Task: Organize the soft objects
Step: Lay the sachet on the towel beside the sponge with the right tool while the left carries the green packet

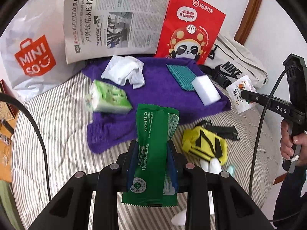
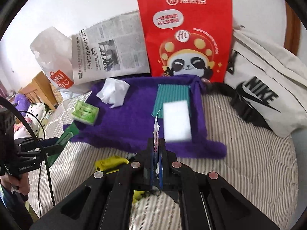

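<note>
My left gripper (image 1: 153, 145) is shut on a green wet-wipe packet (image 1: 153, 153), held above the striped bed. The right gripper (image 2: 157, 140) is shut on a thin white sachet (image 2: 156, 126), seen edge-on here; in the left wrist view that white sachet (image 1: 242, 97) hangs from the right gripper (image 1: 243, 94) at the right. A purple towel (image 1: 157, 99) lies on the bed with a white sock (image 1: 124, 71), a green tissue pack (image 1: 107, 99), a teal cloth (image 1: 181, 74) and a white sponge (image 1: 206, 90) on it. A yellow and black pouch (image 1: 205, 145) lies near the towel's front.
Against the wall stand a white Miniso bag (image 1: 32, 57), a newspaper (image 1: 115, 23), a red paper bag (image 1: 190, 26) and a white Nike bag (image 1: 234, 67). A hand (image 1: 291, 143) holds the right gripper's handle. Wooden furniture (image 2: 36, 90) stands left of the striped bed (image 1: 63, 134).
</note>
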Available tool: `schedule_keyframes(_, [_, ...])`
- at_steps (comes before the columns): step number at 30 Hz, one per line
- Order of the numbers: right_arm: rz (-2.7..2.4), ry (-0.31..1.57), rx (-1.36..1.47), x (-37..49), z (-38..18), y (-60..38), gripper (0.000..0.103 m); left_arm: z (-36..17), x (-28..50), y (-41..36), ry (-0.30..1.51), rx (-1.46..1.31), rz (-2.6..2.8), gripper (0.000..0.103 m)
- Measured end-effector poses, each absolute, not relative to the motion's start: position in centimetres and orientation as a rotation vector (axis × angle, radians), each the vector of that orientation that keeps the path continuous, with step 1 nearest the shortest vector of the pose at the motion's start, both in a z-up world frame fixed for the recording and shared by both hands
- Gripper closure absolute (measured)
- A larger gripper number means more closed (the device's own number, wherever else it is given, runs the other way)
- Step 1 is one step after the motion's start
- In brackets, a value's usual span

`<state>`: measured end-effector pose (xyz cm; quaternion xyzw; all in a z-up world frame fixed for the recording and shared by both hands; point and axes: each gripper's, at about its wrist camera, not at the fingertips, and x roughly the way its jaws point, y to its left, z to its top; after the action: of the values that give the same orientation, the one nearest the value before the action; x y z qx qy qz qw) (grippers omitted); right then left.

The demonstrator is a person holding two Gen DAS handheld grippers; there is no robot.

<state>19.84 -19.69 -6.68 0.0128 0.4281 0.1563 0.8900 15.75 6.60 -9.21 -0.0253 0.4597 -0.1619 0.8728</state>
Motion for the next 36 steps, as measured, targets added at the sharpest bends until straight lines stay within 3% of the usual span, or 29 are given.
schedule_keyframes(24, [0.35,1.041,0.035,28.8,-13.6,-15.1,0.099,-10.2,21.7,7.6,0.966,-0.078,-0.28,0.075])
schedule_keyframes(36, [0.324,1.043,0.006,28.5,-13.7,-15.7,0.083,-11.1,22.1,7.3,0.986,-0.077,-0.281,0.075])
